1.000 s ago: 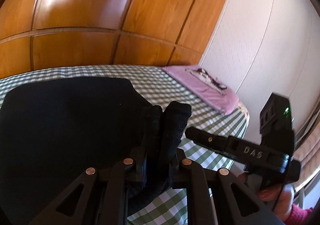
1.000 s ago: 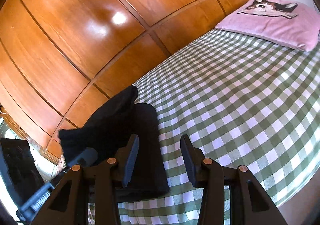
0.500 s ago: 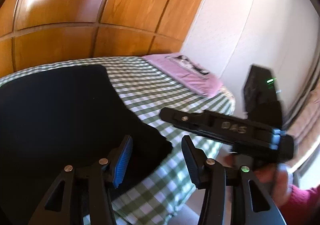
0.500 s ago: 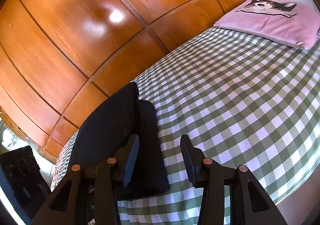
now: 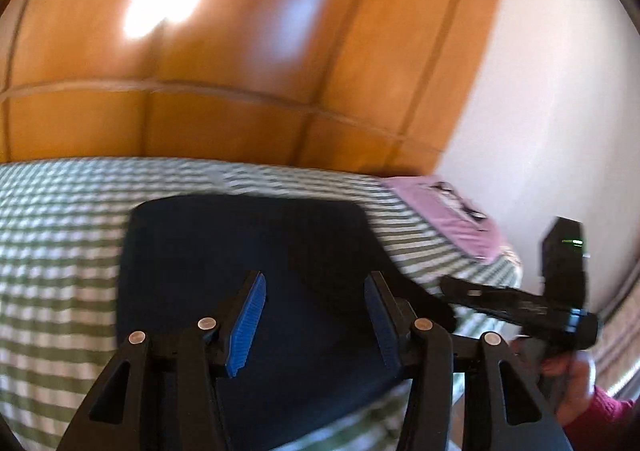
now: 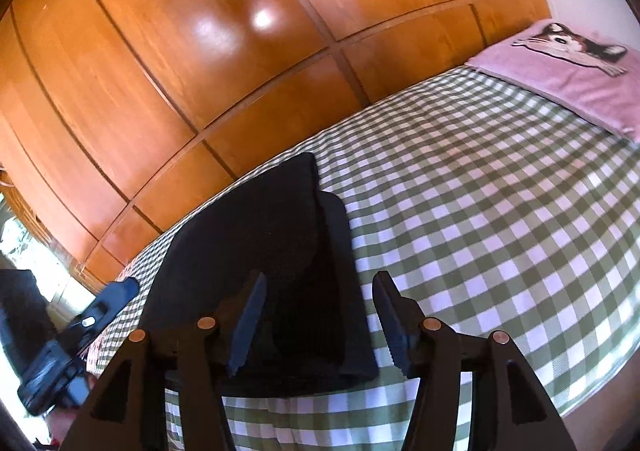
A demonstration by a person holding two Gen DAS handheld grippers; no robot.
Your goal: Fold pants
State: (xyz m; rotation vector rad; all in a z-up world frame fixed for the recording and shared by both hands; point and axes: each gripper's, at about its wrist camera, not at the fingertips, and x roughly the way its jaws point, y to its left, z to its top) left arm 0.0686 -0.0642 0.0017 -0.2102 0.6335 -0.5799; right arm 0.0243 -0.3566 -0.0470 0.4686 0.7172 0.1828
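Observation:
The black pants (image 5: 256,251) lie folded flat in a rough rectangle on the green-and-white checked bed (image 5: 52,235). My left gripper (image 5: 316,319) is open and empty, held just above the pants' near edge. In the right wrist view the pants (image 6: 272,259) show stacked layers, with a lower layer sticking out on the right side. My right gripper (image 6: 320,323) is open and empty above their near right corner. The right gripper also shows in the left wrist view (image 5: 520,303), and the left gripper shows in the right wrist view (image 6: 76,339).
A pink pillow with a cat print (image 6: 572,67) lies at the head of the bed, also in the left wrist view (image 5: 448,215). Wooden panelling (image 6: 200,51) runs along the far side. A white wall (image 5: 540,111) stands at the right. The bed's near edge (image 6: 520,403) drops off below.
My left gripper let go of the bunched pants fabric, opened and drew back; the pants now lie flat and folded. My right gripper stayed open and moved little.

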